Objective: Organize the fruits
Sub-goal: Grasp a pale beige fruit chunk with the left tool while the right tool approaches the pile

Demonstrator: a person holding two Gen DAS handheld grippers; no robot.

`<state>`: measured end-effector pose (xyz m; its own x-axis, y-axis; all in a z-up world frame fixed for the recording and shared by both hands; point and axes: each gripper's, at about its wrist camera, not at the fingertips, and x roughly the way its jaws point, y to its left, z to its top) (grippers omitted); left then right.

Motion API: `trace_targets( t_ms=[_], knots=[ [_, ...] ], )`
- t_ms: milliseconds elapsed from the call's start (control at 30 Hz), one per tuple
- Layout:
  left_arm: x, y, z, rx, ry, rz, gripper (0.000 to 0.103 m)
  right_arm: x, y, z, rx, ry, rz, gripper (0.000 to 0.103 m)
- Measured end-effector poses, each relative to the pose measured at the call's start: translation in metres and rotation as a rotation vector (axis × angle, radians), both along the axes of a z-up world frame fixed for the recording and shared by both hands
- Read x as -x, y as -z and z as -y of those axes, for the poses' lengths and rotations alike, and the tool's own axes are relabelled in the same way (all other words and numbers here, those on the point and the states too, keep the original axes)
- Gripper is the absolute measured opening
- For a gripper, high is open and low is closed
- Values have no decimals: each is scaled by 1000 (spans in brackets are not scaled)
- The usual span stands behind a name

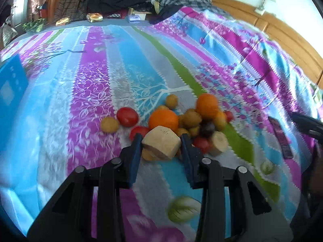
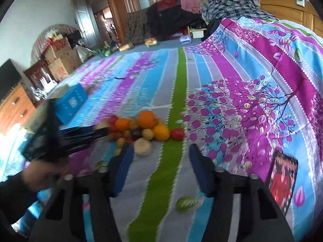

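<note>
A pile of fruit lies on the striped bedspread: oranges [image 1: 163, 119], red tomatoes [image 1: 127, 116], small yellow fruits [image 1: 109, 124], a dark plum [image 1: 208, 128] and a cut pale piece [image 1: 219, 143]. My left gripper [image 1: 161, 139] is shut on a beige cut chunk [image 1: 161, 142] at the near side of the pile. My right gripper [image 2: 160, 151] is open and empty, just short of the pile [image 2: 145, 129], with a pale round piece [image 2: 143, 146] by its left finger. The left gripper shows in the right wrist view [image 2: 80, 137], reaching into the pile.
A blue crate [image 2: 70, 102] stands on the bed left of the pile; it also shows in the left wrist view [image 1: 11, 88]. A dark phone or card [image 2: 283, 179] lies to the right. Clothes [image 2: 201, 6] are heaped at the far end.
</note>
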<state>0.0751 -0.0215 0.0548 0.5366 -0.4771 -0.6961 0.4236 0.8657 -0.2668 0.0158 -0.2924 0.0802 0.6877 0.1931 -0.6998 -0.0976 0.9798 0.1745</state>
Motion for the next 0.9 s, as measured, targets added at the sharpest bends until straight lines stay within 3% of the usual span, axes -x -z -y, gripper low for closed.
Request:
trace_targets(
  t_ms=[167,400,500,633,900],
  knots=[
    [20,-1,-1,34,-17,-20,39,-56,43,7,39,-9,-98,54],
    [22,11,3,50,-30,-61,39,-95,85,6,108,-77,-191,54],
    [21,12,4,53,-28,-63,39,-103,96,4,135,-98,-205,51],
    [22,14,5,57,-35,-69,39,-109,96,-5,151,-134,-176,37],
    [24,17,9,61,-38,-86,39,-115,100,-6,149,-121,-145,36]
  ],
)
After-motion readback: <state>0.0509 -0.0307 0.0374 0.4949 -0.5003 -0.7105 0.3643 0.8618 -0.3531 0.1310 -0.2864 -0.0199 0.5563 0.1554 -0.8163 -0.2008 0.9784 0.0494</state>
